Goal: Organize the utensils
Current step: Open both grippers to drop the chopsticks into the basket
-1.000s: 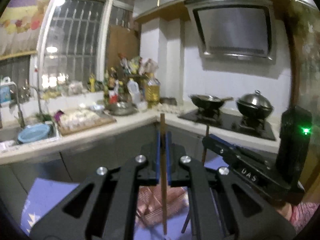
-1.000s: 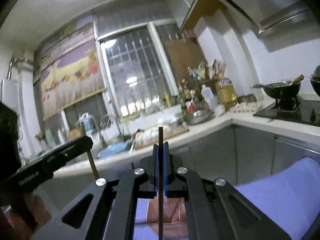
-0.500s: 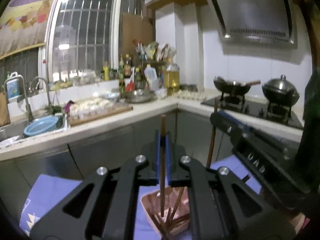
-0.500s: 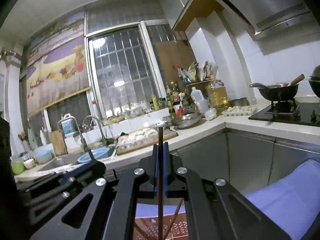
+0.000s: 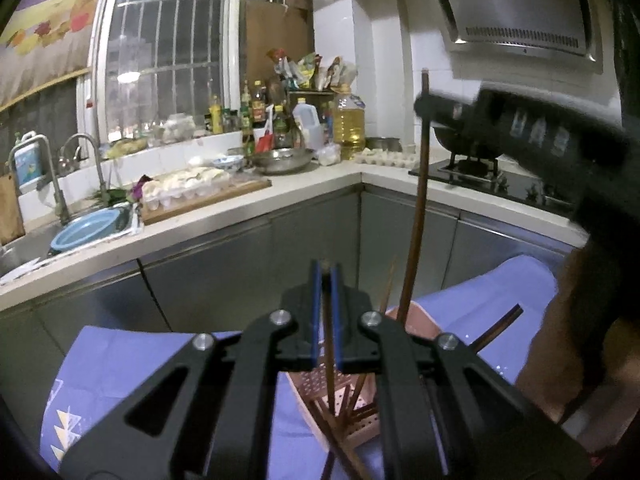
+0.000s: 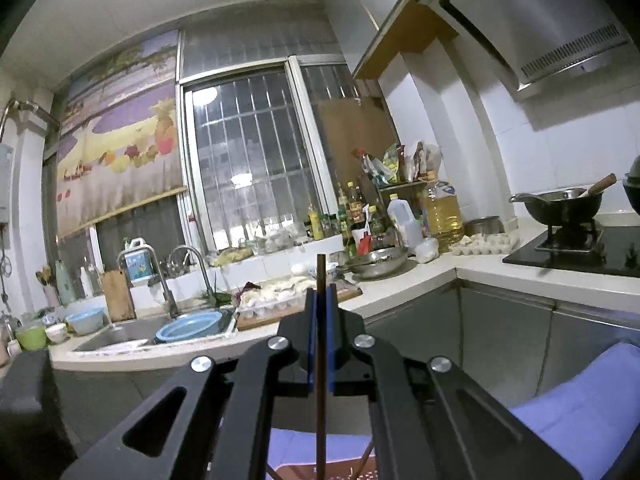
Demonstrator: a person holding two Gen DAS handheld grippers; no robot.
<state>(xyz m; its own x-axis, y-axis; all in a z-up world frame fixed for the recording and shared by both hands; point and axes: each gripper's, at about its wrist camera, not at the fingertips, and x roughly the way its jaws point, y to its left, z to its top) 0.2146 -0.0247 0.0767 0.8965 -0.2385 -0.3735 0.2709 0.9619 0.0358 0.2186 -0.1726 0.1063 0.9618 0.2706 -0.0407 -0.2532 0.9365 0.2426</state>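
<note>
Chopsticks over the pink basket

My left gripper (image 5: 326, 268) has just been opening; its blue pads stand slightly apart around a brown chopstick (image 5: 329, 364) dropping into the pink perforated basket (image 5: 352, 408) on the purple cloth (image 5: 132, 364). My right gripper (image 6: 320, 292) pinches another upright chopstick (image 6: 320, 360) above that basket (image 6: 320, 472).

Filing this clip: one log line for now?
left gripper jaws just opening, chopstick between, in pink basket | right gripper shut on second chopstick
</note>
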